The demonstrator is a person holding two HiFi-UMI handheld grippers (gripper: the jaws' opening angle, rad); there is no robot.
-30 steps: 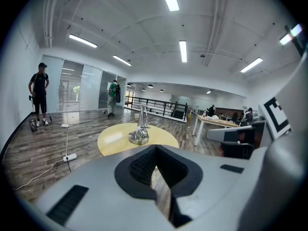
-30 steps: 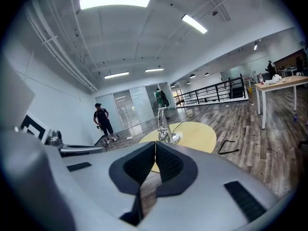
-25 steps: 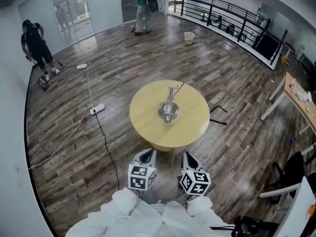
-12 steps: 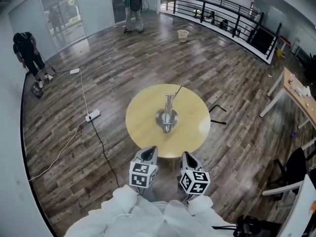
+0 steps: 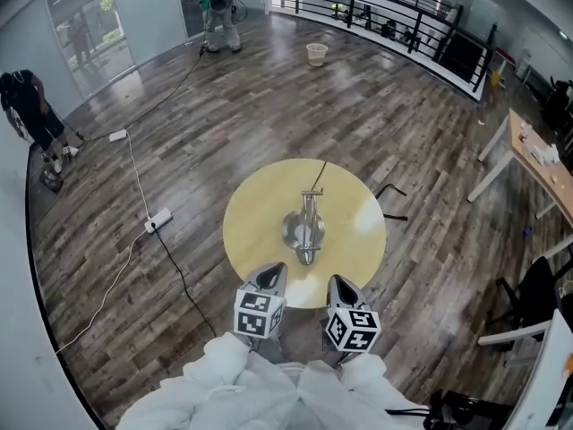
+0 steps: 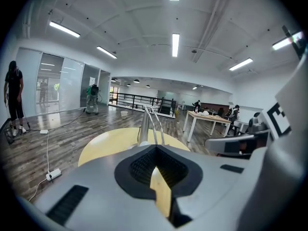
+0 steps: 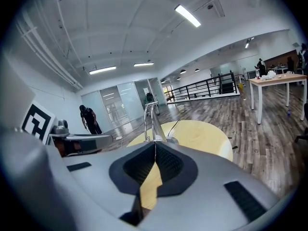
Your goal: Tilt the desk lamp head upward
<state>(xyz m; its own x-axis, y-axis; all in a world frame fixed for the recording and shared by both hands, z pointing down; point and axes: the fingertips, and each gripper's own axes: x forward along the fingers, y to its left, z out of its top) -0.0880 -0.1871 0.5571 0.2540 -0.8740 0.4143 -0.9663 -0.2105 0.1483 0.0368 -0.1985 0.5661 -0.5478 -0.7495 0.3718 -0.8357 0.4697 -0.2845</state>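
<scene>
A silver desk lamp [image 5: 306, 227] stands in the middle of a round yellow table [image 5: 260, 222], with its round base on the top and its thin arm folded low over it; a dark cord runs off the far edge. Both grippers hang side by side short of the table's near edge, apart from the lamp. My left gripper [image 5: 269, 274] is shut and holds nothing. My right gripper [image 5: 339, 283] is shut and empty too. The lamp's arm [image 6: 150, 124] rises just beyond the closed jaws in the left gripper view, and the lamp [image 7: 153, 121] shows likewise in the right gripper view.
A power strip [image 5: 159, 219] with long cables lies on the wooden floor left of the table. Two people stand far off, one at the left wall [image 5: 27, 106] and one at the back [image 5: 218, 3]. A desk [image 5: 537, 164] and a chair [image 5: 528, 316] stand at the right.
The table and lamp have come nearer and sit lower in the head view. Both grippers keep their place in the view and stay shut.
</scene>
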